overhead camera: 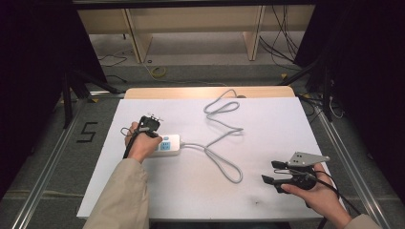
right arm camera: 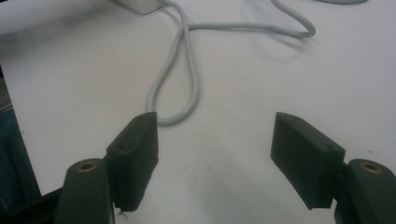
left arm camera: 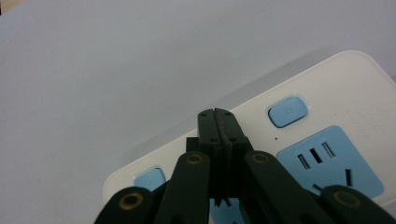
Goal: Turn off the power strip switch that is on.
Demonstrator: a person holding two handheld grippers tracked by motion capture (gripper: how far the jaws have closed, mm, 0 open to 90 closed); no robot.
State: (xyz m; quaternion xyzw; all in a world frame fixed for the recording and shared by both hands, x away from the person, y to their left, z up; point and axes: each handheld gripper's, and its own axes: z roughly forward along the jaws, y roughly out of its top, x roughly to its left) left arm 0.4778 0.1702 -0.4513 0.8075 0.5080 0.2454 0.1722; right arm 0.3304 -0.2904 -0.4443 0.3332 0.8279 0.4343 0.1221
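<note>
While the left gripper has its jaws pressed together with nothing between them, its tip rests over the white power strip, between a small blue switch button and a second one partly hidden by the jaws; I judge the step in hand to be pressing a switch, so the closed tip should come straight down on the centre of one button, firm but short, without sliding onto the blue socket face beside it; the strip lies near the left edge of the white table, about midway along it, and its grey cable loops toward the far edge; the right gripper hovers near the right front corner, jaws wide apart and empty, well clear of the cable loop; the button bears a faint power symbol; no brand or lettering can be read; a dark "5" marks the floor left of the table.
</note>
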